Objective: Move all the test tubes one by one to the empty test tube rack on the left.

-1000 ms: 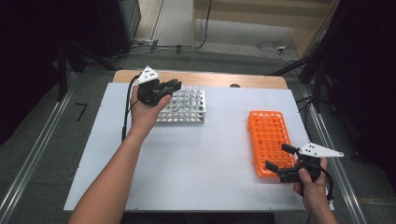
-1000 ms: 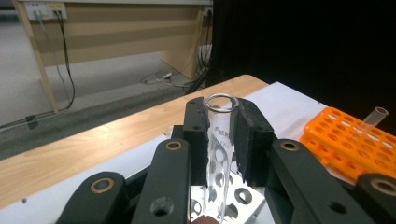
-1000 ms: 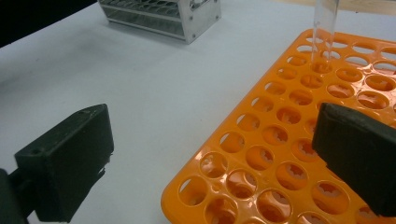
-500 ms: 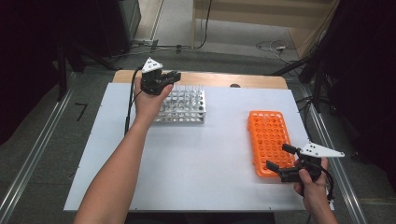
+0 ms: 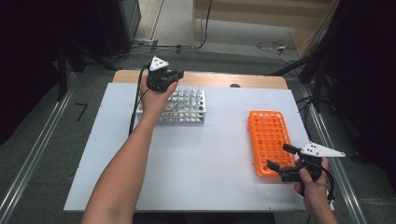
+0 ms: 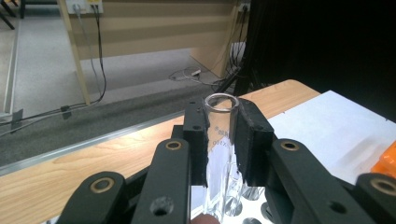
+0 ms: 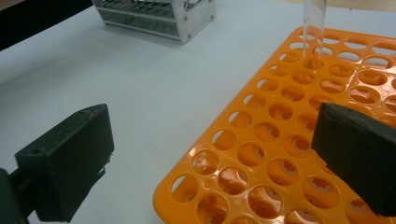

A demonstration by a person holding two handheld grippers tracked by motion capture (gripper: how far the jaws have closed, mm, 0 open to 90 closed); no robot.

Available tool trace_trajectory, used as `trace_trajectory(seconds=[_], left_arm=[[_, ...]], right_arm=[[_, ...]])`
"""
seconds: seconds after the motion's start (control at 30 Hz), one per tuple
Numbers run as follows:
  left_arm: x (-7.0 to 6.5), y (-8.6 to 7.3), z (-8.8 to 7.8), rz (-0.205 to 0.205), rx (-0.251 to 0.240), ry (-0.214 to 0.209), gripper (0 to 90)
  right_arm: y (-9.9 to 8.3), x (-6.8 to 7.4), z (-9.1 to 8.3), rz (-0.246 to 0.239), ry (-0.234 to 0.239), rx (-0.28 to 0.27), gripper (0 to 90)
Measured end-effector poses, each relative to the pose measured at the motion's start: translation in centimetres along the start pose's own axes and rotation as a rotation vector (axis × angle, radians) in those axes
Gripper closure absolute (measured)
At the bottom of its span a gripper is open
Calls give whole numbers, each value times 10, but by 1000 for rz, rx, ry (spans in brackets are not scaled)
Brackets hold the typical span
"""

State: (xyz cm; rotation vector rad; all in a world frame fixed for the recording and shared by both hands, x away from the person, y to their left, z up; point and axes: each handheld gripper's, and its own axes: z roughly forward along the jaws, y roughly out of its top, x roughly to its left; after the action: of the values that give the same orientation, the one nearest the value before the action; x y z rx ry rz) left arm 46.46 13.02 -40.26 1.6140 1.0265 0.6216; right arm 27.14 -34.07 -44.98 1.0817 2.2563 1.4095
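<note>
My left gripper (image 5: 164, 77) hovers at the far left end of the metal tube rack (image 5: 187, 106). In the left gripper view it (image 6: 219, 122) is shut on a clear glass test tube (image 6: 219, 105), open mouth upward, with the tube's lower part running down behind the jaws. My right gripper (image 5: 281, 158) rests at the near right corner of the orange tube rack (image 5: 267, 135), jaws wide open and nothing between them. In the right gripper view the gripper (image 7: 212, 156) frames the orange rack (image 7: 289, 140), where one clear tube (image 7: 314, 25) stands upright in a far hole.
Both racks sit on a white board (image 5: 210, 172) laid over a wooden table (image 5: 215, 80). The metal rack (image 7: 156, 16) stands far left of the orange one. Cables and dark equipment lie on the floor beyond the table's far edge.
My left hand has carried its gripper toward the table's far edge and slightly right, still shut on the tube. The right gripper has stayed put.
</note>
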Motion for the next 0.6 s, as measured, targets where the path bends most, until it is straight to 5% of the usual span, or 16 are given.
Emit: trace_trajectory(seconds=[0.6], left_arm=[[1,-15,14,2,55,22,760]], right_arm=[[-1,1,2,-2,-13,11,0]])
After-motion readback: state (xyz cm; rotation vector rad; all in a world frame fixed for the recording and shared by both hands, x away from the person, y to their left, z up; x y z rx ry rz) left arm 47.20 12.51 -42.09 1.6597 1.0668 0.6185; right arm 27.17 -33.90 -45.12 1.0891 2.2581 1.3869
